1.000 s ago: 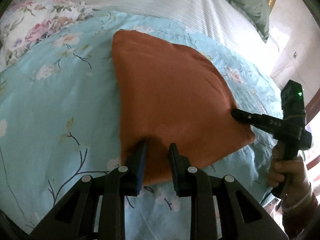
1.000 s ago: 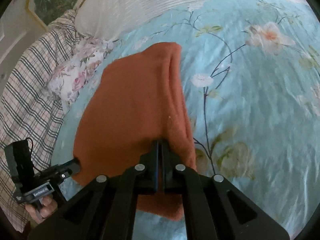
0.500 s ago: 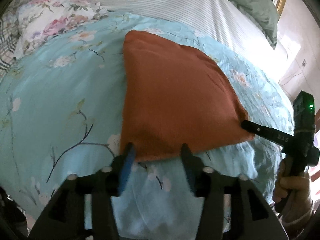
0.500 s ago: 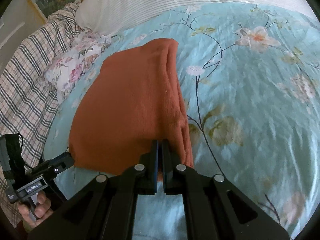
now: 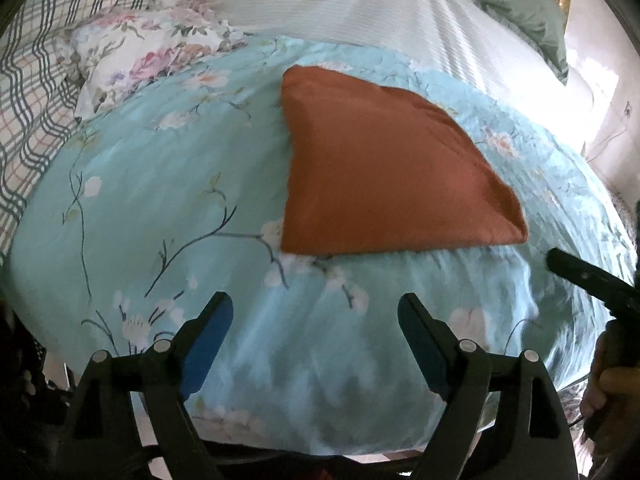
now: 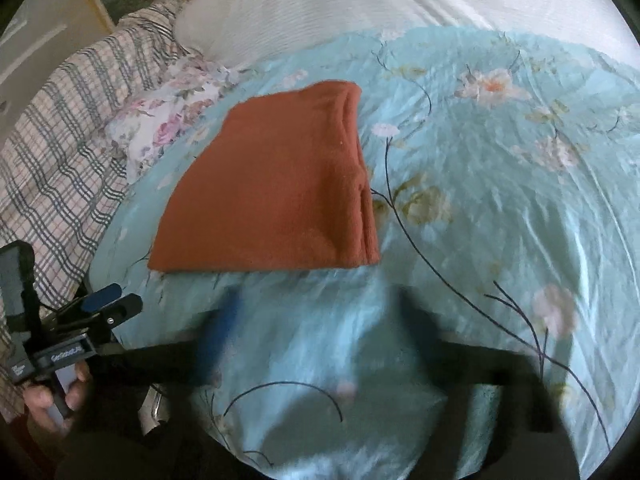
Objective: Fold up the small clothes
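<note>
A folded rust-orange garment (image 5: 384, 168) lies flat on the light-blue floral bedspread (image 5: 160, 184). My left gripper (image 5: 314, 308) hovers just short of the garment's near edge; its jaws are opening and only bedspread shows between them. In the right wrist view the same garment (image 6: 280, 192) lies ahead with its layered fold edge on the right. My right gripper (image 6: 320, 312) is blurred, clear of the cloth, its jaws opening with nothing between them. One of its fingers (image 5: 576, 274) shows at the right edge of the left wrist view. The left gripper (image 6: 120, 299) sits at the far left, held by a hand (image 6: 52, 396).
A floral pillow (image 5: 152, 56) and a plaid blanket (image 6: 60, 152) lie to the left of the garment. A white striped sheet (image 5: 360, 4) and a green pillow (image 5: 516, 0) lie behind it. The bed's near edge (image 5: 320, 452) runs under the grippers.
Both grippers let go of the garment's near edge, opened wide and drew back toward the bed's edge. The garment now lies flat and free.
</note>
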The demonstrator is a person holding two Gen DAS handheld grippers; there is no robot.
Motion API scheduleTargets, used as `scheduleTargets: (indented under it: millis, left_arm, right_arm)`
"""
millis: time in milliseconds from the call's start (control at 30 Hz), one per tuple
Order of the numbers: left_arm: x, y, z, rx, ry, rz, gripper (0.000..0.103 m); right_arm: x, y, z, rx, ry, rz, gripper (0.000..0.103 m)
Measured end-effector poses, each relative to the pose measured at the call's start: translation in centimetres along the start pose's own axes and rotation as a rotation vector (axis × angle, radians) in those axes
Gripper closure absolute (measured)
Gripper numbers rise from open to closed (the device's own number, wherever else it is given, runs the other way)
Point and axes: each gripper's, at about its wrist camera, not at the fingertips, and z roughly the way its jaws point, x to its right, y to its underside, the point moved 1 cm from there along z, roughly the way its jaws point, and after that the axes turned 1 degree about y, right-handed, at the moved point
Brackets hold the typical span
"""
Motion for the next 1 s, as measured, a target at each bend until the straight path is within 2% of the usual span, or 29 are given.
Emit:
scheduleTargets:
  millis: [267, 467, 567, 700, 800, 833, 867, 1000]
  left_arm:
    - [-1.2, -0.2, 0.0, -0.015, -0.004, -0.048, 0.018]
    - [-0.2, -0.7, -1.5, 0.030, -0.043, 0.010, 0.018]
    - [0.5, -1.4, -1.7, 0.040, -0.074, 0.056, 0.018]
    - [-0.2, -2.9, -1.3, 0.039, -0.039, 0.023, 0.017]
    - [-0.8, -4.1, -0.2, 0.026, -0.026, 0.005, 0.017]
    - [-0.9, -4.7, 0.3, 0.023, -0.026, 0.004, 0.017]
    - [-1.0, -5.3, 0.9, 0.017, -0.032, 0.005, 0.017]
    - [-1.6, -7.6, 3.1, 0.010, -0.060, -0.002, 0.017]
  right_arm:
    - [-0.9, 0.0, -0.1, -0.016, 0.030, -0.055, 0.012]
    - [-1.1, -0.2, -0.2, -0.021, 0.031, -0.056, 0.012]
    - [-1.1, -0.9, 0.0, -0.024, 0.000, -0.047, 0.012]
    - [-1.1, -3.3, 0.5, 0.015, -0.053, -0.050, 0.012]
    - [-0.2, -6.4, 2.3, 0.025, -0.077, -0.017, 0.022]
    - [0.4, -7.3, 3.0, 0.022, -0.081, 0.000, 0.032]
    - [0.9, -8.2, 3.9, 0.017, -0.085, 0.022, 0.037]
    - [3.9, -12.4, 8.7, -0.017, -0.105, 0.145, 0.046]
